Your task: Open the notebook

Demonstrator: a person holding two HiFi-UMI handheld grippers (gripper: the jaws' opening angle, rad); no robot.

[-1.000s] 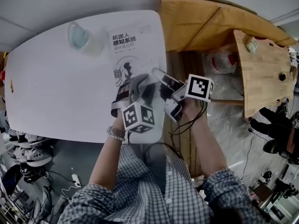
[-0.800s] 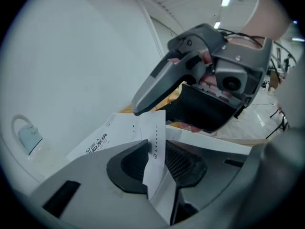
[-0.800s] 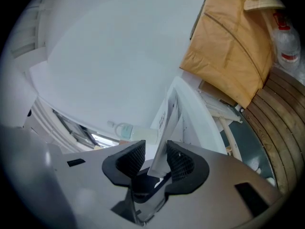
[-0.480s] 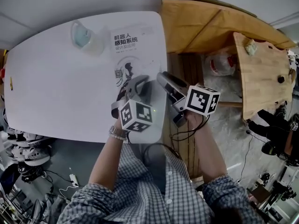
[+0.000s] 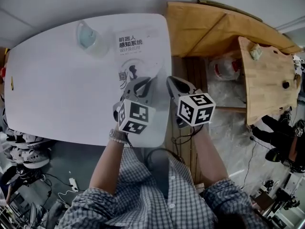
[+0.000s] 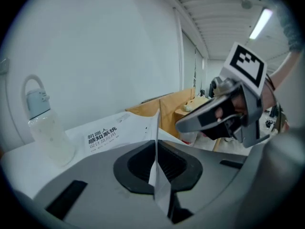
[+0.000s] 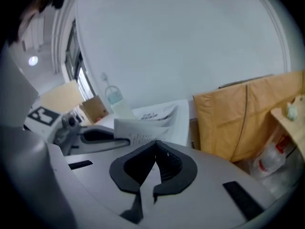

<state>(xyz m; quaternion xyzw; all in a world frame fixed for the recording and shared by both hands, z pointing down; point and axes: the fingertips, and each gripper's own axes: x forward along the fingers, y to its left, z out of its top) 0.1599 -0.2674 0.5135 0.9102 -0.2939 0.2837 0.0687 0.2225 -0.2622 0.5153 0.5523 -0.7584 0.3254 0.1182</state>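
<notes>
Left hand-held gripper (image 5: pixel 142 83) rolled, clamped notebook (image 5: pixel 139 51); lengthwise away.

A cluttered workshop-like lab: cardboard sheet (image 5: pixel 205 27), wooden board (image 5: pixel 267 75), ceiling strip light (image 6: pixel 260 23).

one notebook (image 5: pixel 138 56), one bottle (image 5: pixel 86 36), one table (image 5: pixel 47 94), two grippers (image 5: pixel 142 83) (image 5: pixel 173 82).

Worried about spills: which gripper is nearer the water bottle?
Left. The left gripper pinches the notebook cover, down-right of the water bottle; the right gripper is farther right, at the table edge.
</notes>
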